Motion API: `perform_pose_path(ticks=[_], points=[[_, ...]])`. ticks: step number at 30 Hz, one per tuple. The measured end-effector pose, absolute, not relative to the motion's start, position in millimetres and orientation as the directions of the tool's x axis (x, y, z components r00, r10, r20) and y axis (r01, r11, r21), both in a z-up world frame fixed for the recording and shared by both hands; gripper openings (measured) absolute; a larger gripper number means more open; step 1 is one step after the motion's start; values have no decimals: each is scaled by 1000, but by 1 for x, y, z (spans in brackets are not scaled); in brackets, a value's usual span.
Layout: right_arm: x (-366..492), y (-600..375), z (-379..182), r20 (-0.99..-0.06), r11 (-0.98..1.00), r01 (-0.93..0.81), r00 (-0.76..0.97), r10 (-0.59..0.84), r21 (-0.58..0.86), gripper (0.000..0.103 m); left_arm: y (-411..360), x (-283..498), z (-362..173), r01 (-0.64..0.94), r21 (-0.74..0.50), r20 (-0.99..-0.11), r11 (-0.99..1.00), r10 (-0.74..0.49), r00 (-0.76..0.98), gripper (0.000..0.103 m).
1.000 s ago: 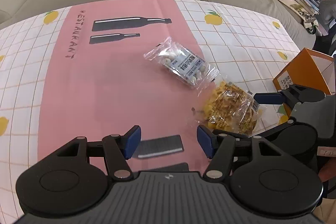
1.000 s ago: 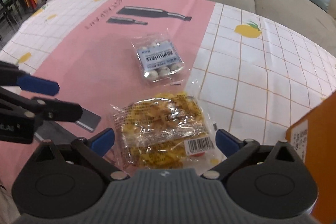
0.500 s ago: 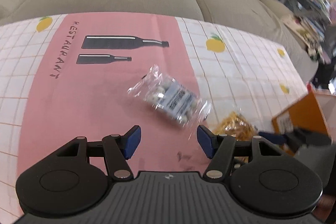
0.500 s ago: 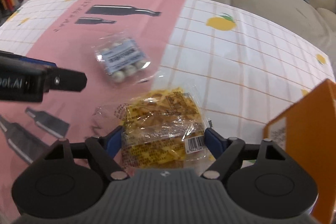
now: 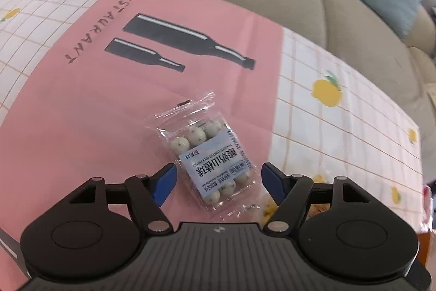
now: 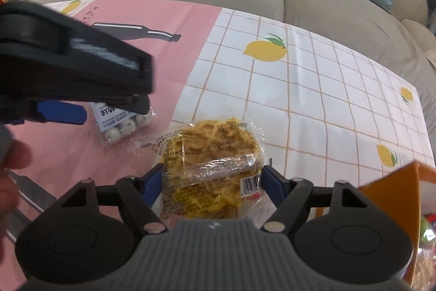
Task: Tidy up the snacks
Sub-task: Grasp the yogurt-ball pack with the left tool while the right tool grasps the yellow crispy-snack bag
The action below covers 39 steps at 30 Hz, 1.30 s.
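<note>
- The right gripper (image 6: 212, 183) has the yellow snack packet (image 6: 211, 168) between its two blue pads, and the jaws are closing; the pads look to be pressing on the sides of the packet, which seems raised a little above the tablecloth (image 6: 313, 105)
- The left gripper (image 5: 219, 182) stands wide with its jaws opening; the clear packet of white balls (image 5: 211, 157) lies between the pads, but neither pad touches it
- I judge both packets as light and soft: thin crinkly film, slippery on the outside, with loose pieces inside that can move when squeezed
- The yellow snack looks brittle, so a strong squeeze could crush it; a hold across the thick middle, as now, seems better than on the flat sealed ends
- The white balls are round and may roll away inside the film; I would take this packet across its narrow width, over the blue label, where it is thickest
- Both grippers point steeply down toward the table; in the right wrist view the left gripper crosses the upper left, above the clear packet, and a blurred part of the person's hand (image 6: 8, 176) shows at the left edge
- The clear packet lies on the pink part of the cloth, just beside the yellow one
- An orange box (image 6: 392, 198) stands near, at the right of the right gripper; it is probably the place for the snacks
</note>
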State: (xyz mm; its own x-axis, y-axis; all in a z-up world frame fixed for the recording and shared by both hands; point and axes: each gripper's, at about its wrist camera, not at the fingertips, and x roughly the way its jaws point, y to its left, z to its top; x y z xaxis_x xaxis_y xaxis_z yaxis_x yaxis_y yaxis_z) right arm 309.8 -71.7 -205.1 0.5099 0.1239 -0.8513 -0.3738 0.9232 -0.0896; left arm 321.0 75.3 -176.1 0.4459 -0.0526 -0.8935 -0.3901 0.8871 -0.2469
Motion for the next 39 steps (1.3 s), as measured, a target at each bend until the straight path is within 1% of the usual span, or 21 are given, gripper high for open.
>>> perform_pose_path(ticks=[2,4,6,10,12,13,14,15,19,23,25,27,28,29,30,32,33,34,36,38,39], points=[[310,-72,-205,-852,923,-375,507,127,-85,75,74,326,-182,-410,-224,-907,884,-35,419,84],[310,-73,-206,-852,925,-371,506,130,-79,75,72,328,-182,-411,-211,-905,887,-18,425,87],[309,-74,-206,-851,925,-371,507,133,-77,75,70,329,-182,-401,-200,-904,894,-11,428,87],[308,-76,-207,-852,928,-367,504,138,-67,75,70,323,-181,-323,-197,-897,926,-37,441,79],[309,-76,-207,-854,929,-365,501,137,-65,75,74,318,-180,-287,-195,-900,938,-55,431,78],[308,-76,-207,-856,929,-364,500,136,-65,75,76,315,-179,-275,-198,-902,941,-65,426,75],[307,-76,-207,-857,930,-363,498,137,-63,75,79,311,-178,-258,-198,-905,946,-76,419,67],[306,-76,-207,-857,930,-362,496,137,-60,75,82,306,-177,-229,-200,-906,953,-91,413,65],[293,-76,-207,-861,930,-363,488,147,-47,75,92,277,-176,-126,-186,-922,974,-129,364,62],[267,-75,-207,-861,926,-375,483,159,-39,75,106,248,-174,-110,-190,-928,976,-142,344,57],[254,-76,-207,-859,924,-382,483,169,-34,75,108,238,-173,-92,-176,-933,980,-136,335,57],[243,-77,-207,-859,924,-382,481,176,-24,75,108,231,-172,-84,-112,-948,990,-81,308,56],[239,-78,-206,-861,925,-380,477,176,-21,75,108,230,-172,-91,-88,-951,992,-56,304,56],[236,-79,-205,-861,925,-379,475,181,-14,75,108,228,-171,-101,-93,-947,991,-57,315,59],[234,-81,-204,-860,925,-379,473,191,-3,75,110,228,-170,-121,-124,-942,985,-79,325,62],[233,-82,-203,-857,925,-381,481,187,-12,75,116,227,-167,-200,-241,-921,950,-158,356,81],[233,-82,-202,-853,923,-382,493,173,-34,75,118,227,-166,-245,-287,-910,926,-184,373,83],[235,-82,-201,-849,921,-386,503,165,-50,76,119,228,-166,-299,-309,-903,903,-180,389,83],[239,-80,-200,-840,911,-404,519,158,-78,80,117,234,-167,-409,-311,-907,858,-140,397,85],[243,-79,-198,-834,900,-423,530,155,-102,90,112,240,-169,-457,-333,-903,825,-140,405,87],[245,-77,-197,-828,894,-434,538,156,-114,92,109,244,-171,-468,-326,-907,821,-133,399,87]])
